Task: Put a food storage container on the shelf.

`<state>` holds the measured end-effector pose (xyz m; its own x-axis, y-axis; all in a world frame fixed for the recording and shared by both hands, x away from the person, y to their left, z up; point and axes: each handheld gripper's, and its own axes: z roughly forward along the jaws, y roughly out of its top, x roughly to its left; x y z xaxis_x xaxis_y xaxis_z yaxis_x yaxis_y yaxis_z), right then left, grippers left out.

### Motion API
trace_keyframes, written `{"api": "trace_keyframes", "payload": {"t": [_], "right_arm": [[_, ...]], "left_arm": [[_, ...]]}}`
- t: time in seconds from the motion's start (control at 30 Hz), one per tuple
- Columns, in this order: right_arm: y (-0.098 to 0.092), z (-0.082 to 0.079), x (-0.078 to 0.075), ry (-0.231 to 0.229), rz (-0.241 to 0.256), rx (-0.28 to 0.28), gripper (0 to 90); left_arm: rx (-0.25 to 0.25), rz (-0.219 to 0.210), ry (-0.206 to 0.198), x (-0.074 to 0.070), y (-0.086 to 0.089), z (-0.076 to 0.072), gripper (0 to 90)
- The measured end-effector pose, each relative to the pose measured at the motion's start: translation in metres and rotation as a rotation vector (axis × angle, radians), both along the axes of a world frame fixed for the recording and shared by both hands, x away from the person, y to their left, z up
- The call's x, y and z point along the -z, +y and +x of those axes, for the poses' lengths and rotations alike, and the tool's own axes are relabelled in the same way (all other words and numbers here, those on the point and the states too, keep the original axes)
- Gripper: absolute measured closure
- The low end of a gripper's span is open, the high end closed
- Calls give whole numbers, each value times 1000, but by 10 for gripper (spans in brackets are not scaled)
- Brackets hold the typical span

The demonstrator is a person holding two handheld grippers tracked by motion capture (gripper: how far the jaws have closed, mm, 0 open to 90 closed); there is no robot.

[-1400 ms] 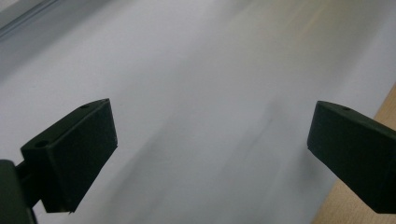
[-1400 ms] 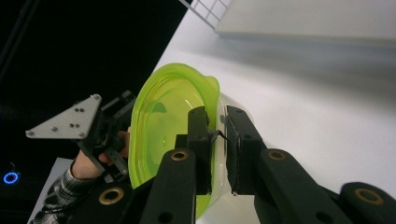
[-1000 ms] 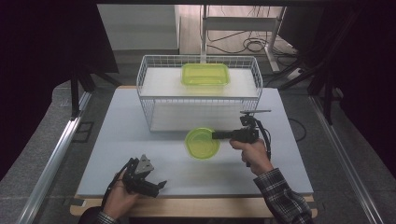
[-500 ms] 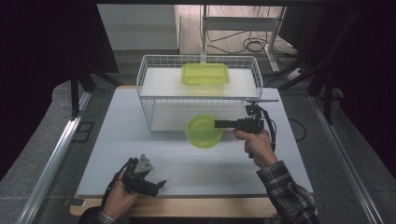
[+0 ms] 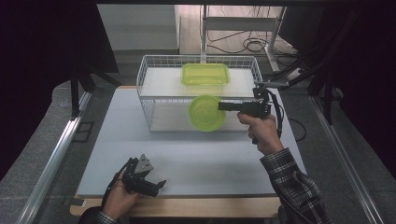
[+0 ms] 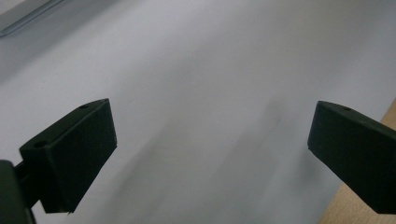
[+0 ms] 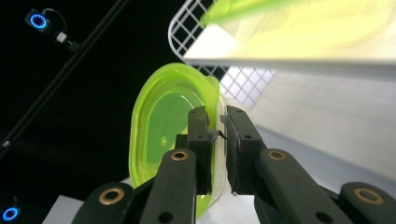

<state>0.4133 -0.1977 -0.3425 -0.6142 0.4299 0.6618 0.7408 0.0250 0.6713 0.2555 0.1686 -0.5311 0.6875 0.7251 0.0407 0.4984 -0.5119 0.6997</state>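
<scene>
Right gripper: jaws clamped on the rim of the round green container — held up on edge in the air.
Container place: in front of the wire basket, probably not touching it.
Basket content: a rectangular green container.
Left gripper: jaws wide apart — low over the white table, near its front edge.

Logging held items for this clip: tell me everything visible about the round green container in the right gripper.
The round container is translucent lime-green plastic, shallow, with a raised rim and a clear part along that rim. The right gripper is shut on its edge, holding it off the table, tipped up on edge. In the high view it hangs in front of the white wire basket, level with its near wall; whether they touch is unclear.
</scene>
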Motion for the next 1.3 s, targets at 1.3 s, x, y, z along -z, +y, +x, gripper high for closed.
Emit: {"api": "trace_keyframes", "payload": {"t": [1.3], "right_arm": [[32, 66, -76, -124, -17, 258, 813]], "left_arm": [[-6, -11, 9, 0, 3, 0, 7]]}}
